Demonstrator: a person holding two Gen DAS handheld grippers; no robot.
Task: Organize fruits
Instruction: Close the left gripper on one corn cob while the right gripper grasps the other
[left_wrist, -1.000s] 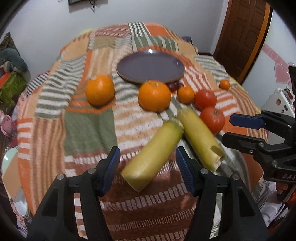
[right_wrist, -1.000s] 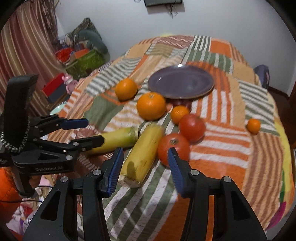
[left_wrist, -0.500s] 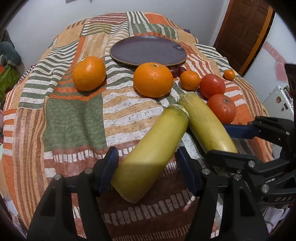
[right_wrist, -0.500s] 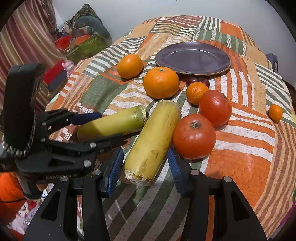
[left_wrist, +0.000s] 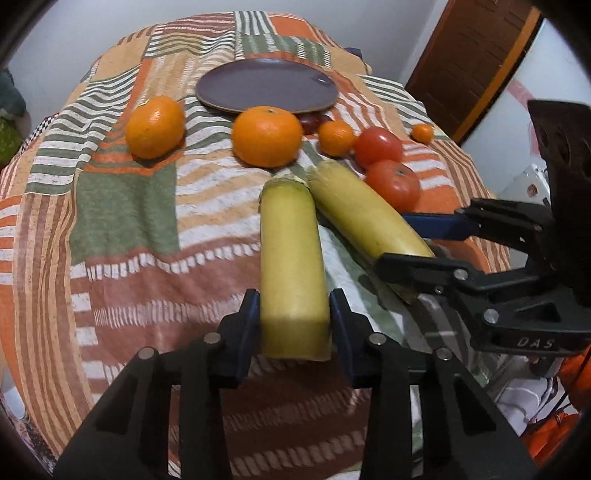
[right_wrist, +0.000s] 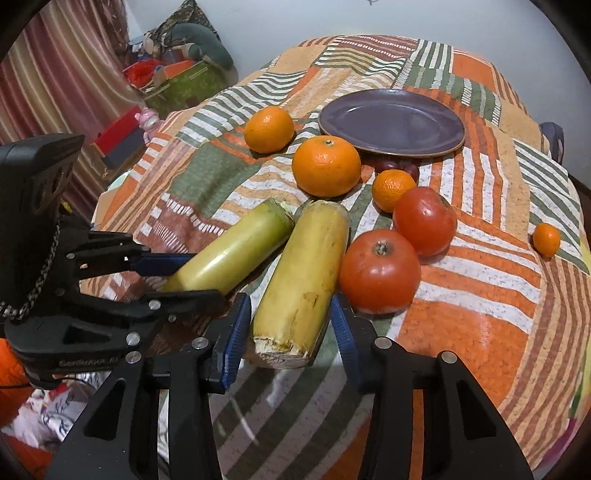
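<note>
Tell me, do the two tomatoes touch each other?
Touching. In the right wrist view the near tomato overlaps the far tomato with no gap showing.

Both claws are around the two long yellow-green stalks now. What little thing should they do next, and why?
Probably finish squeezing, then lift. The left gripper is closing with its pads at the sides of the left stalk. The right gripper is closing too, but small gaps show beside the right stalk. Both stalks lie on the blanket, and the purple plate is empty.
</note>
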